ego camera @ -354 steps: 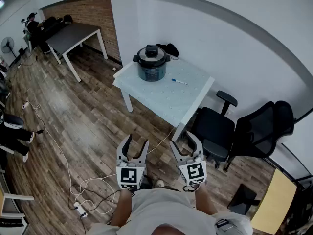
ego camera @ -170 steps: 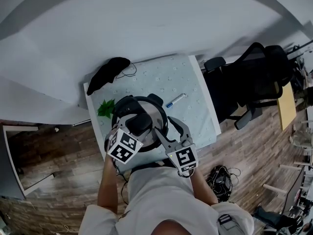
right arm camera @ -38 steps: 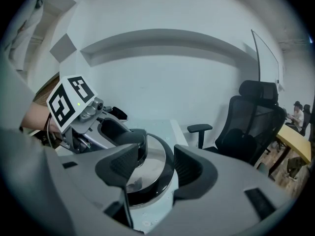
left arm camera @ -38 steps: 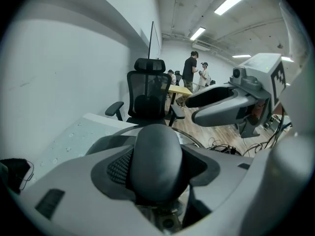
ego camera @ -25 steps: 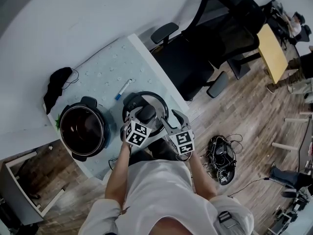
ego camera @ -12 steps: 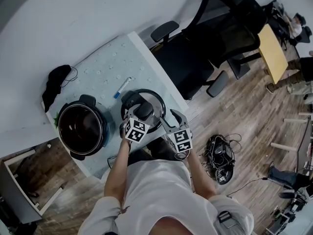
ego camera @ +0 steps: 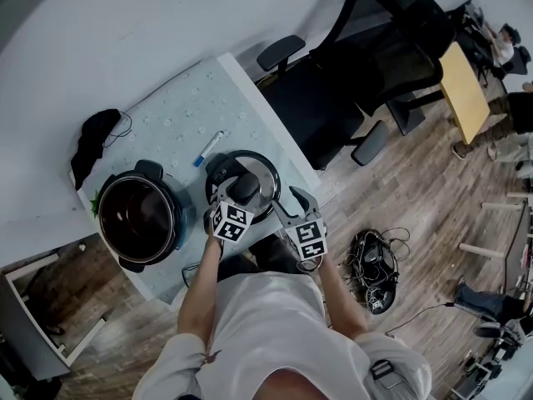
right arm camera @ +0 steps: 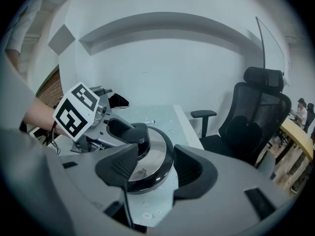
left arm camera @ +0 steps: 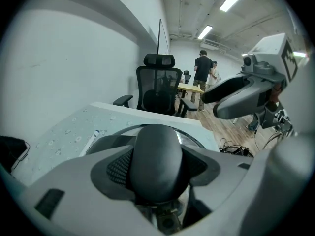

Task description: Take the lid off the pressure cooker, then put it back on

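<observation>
The pressure cooker pot (ego camera: 137, 217) stands open on the pale table (ego camera: 179, 107), its dark inside showing. Its steel lid (ego camera: 250, 177) is to the right of the pot, near the table's front right corner. I cannot tell whether the lid rests on the table or hangs just above it. My left gripper (ego camera: 241, 192) is shut on the lid's black knob (left arm camera: 156, 151), a pad on each side of it. My right gripper (ego camera: 283, 200) is open, its jaws apart and level with the lid's near rim (right arm camera: 152, 141), touching nothing.
A pen (ego camera: 209, 150) lies on the table behind the lid, and a black cloth (ego camera: 93, 136) at the far left corner. Black office chairs (ego camera: 333, 98) stand off the table's right edge. A bundle of cables (ego camera: 372, 269) lies on the wood floor. People (left arm camera: 203, 73) stand far off.
Over the last second hardly anything has moved: the lid stays in my left gripper beside the open pot. Earlier the lid sat on the pot with both grippers at it.
</observation>
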